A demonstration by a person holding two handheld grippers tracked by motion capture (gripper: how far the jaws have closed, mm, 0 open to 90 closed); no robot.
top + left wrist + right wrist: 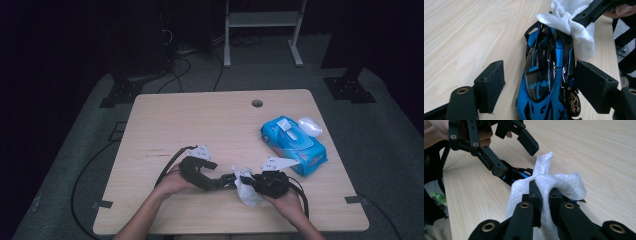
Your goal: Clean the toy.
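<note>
A glossy blue and black toy car [544, 75] lies on the wooden table [200, 125], lengthwise between the jaws of my left gripper [540, 75]. The left pad stands clearly off the car and the right pad sits close by its rear wheel, so this gripper is open. My right gripper [545, 192] is shut on a crumpled white wipe [564, 182], which rests against the car's far end [519, 173]. In the high view both grippers meet near the table's front edge, the left gripper [215, 181] facing the right gripper [255, 181] with the wipe [247, 192] between them.
A blue pack of wipes [294, 145] with its white lid [310, 126] flipped up lies at the right of the table. A cable hole [257, 103] sits near the far edge. The table's front edge is close behind both hands.
</note>
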